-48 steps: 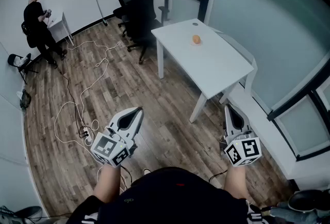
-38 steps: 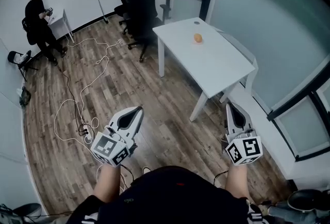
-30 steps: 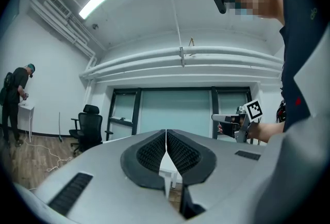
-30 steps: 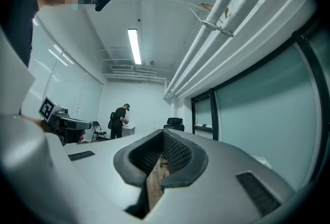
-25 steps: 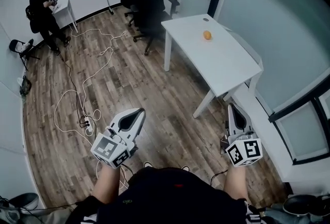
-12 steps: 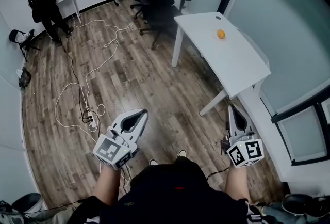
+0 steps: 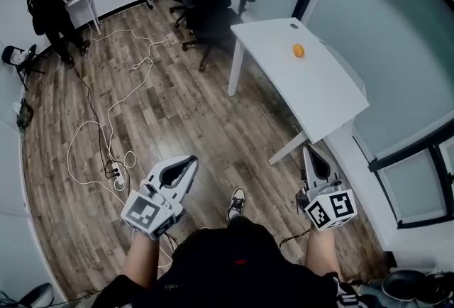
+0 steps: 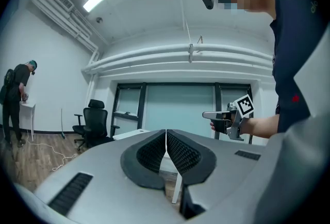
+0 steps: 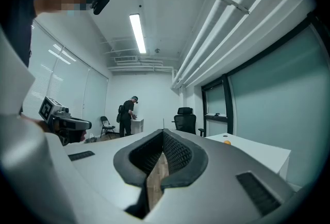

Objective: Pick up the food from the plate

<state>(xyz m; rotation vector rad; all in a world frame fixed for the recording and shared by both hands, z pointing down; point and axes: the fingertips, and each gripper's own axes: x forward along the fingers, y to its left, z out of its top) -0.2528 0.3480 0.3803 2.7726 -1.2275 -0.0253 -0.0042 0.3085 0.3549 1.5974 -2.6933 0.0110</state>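
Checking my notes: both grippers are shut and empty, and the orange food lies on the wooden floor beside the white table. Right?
No. The head view shows the orange food on top of the white table, not on the floor. The left gripper and right gripper are indeed shut and empty.

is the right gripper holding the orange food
No, the right gripper has its jaws shut with nothing between them, and the orange food sits far off on the white table.
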